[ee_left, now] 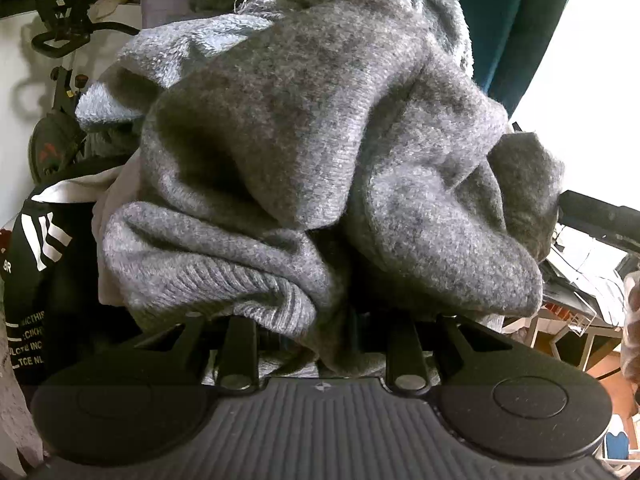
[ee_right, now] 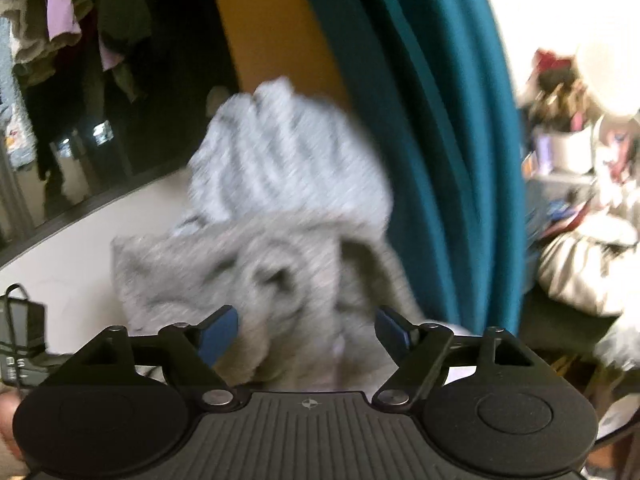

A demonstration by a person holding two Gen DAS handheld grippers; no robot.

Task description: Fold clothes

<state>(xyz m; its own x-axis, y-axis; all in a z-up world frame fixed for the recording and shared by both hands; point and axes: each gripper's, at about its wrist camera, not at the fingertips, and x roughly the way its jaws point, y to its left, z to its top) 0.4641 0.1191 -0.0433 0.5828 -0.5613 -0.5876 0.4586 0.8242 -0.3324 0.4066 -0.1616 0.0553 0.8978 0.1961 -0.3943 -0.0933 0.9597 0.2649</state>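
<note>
Two tongs are at work here, and they differ. The left tongs [ee_left: 320,320] sit at the bottom centre of the left wrist view, their tips buried under folds of a grey sweater [ee_left: 320,140]; the cloth bunches right over them and looks pinched there, so I judge them clenched on it. The right tongs [ee_right: 307,334] stand released at the lower middle of the right wrist view, blue pads [ee_right: 218,336] wide apart, with sweater cloth lying behind and between them but not pressed.

Outward from the left tongs, the sweater fills nearly the whole frame as a crumpled heap, ribbed hem at lower left. In the right view it lies blurred at centre on a pale table [ee_right: 72,280], a teal curtain [ee_right: 432,120] behind it at upper right.

Folding looks barely begun: no flat panel, no clean crease, sleeves not laid out. Spreading and every fold remain. Bunched like this, its long axis and heading cannot be told.
</note>
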